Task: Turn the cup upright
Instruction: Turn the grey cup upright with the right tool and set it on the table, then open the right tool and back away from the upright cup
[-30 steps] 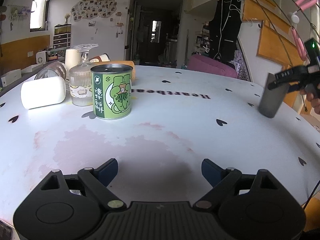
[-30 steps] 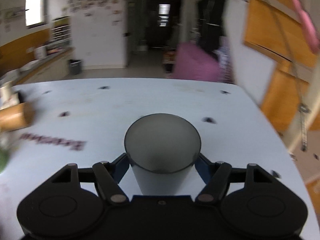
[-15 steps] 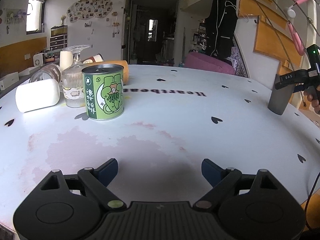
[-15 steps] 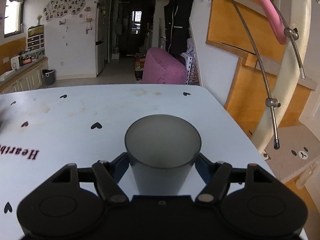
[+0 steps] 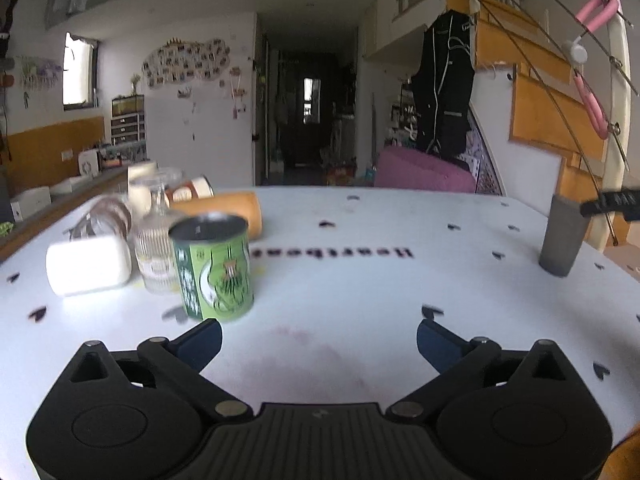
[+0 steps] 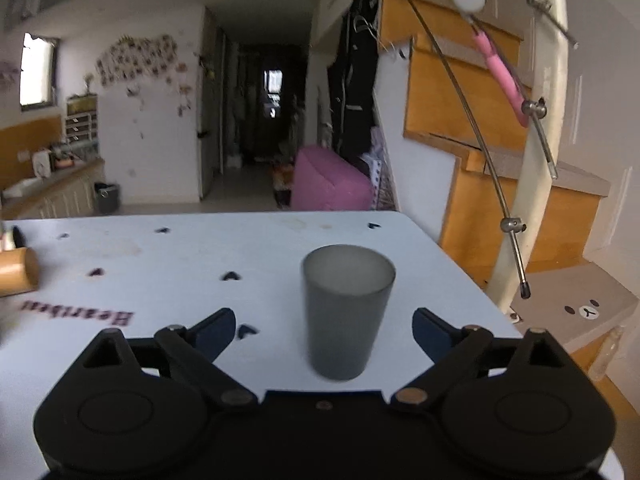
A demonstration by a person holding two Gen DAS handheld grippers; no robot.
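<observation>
A grey cup [image 6: 346, 312] stands upright on the white table [image 6: 168, 264], mouth up, near the table's right edge. My right gripper [image 6: 322, 330] is open; the cup stands between its spread fingers and touches neither. The cup also shows at the far right in the left wrist view [image 5: 562, 236], with one right finger [image 5: 610, 202] beside its rim. My left gripper [image 5: 318, 338] is open and empty, low over the table's near side.
A green can [image 5: 214, 268] stands just beyond my left finger. Behind it are a ribbed glass [image 5: 154, 244], a white cup on its side [image 5: 86, 266], an orange cup on its side [image 5: 228, 210] and more cups. A stair railing [image 6: 536, 152] stands right of the table.
My right gripper has opened and let go of the grey cup, which now stands on the table. My left gripper has moved closer to the green can.
</observation>
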